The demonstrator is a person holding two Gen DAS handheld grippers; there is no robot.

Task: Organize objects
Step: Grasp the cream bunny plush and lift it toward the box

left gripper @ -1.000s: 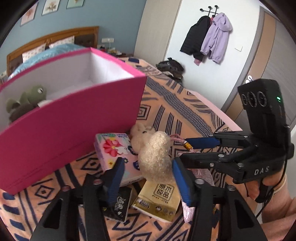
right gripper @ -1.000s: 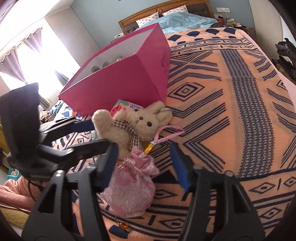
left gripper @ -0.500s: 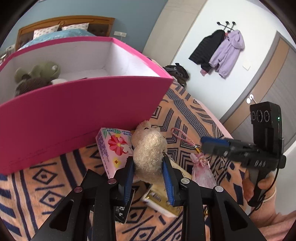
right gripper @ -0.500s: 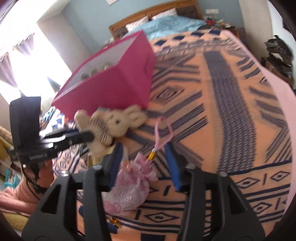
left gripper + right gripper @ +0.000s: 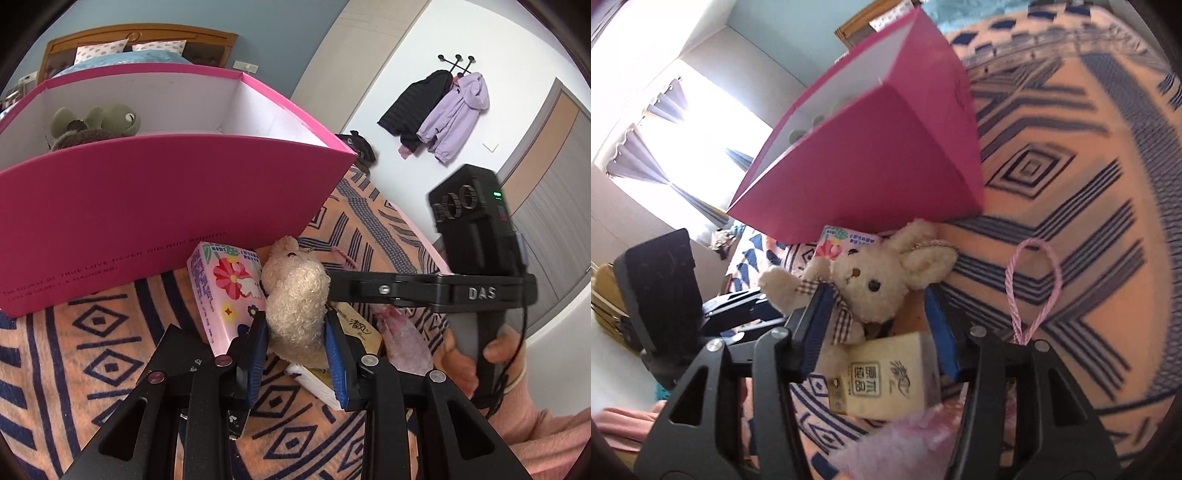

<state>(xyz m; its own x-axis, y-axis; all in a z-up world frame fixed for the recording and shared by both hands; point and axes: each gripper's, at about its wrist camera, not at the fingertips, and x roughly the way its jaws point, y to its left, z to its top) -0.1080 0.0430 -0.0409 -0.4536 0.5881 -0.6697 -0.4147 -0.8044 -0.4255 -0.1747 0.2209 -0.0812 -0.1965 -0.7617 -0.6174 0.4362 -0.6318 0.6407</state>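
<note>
A cream plush bunny (image 5: 295,306) lies on the patterned blanket in front of the open pink box (image 5: 166,192), and my left gripper (image 5: 295,354) is shut on its body. From the right wrist view the bunny's face (image 5: 871,284) sits between the blue pads of my right gripper (image 5: 879,328). Those jaws are opening and do not press on it. A tan tissue pack (image 5: 886,380) also lies between those fingers. The pink pouch (image 5: 897,443) with its cord loop (image 5: 1034,288) is just below. A pink flowered tissue pack (image 5: 225,291) leans beside the bunny.
A green plush turtle (image 5: 107,120) and a brown toy sit inside the box. My right gripper (image 5: 336,286) reaches in from the right, held by a hand (image 5: 461,365) in a pink sleeve. Coats (image 5: 439,110) hang on the far wall. The blanket (image 5: 1071,184) stretches away right of the box.
My left gripper has closed on the bunny. My right gripper has slid from over the pink pouch toward the bunny and tan pack, and its jaws have widened a little.
</note>
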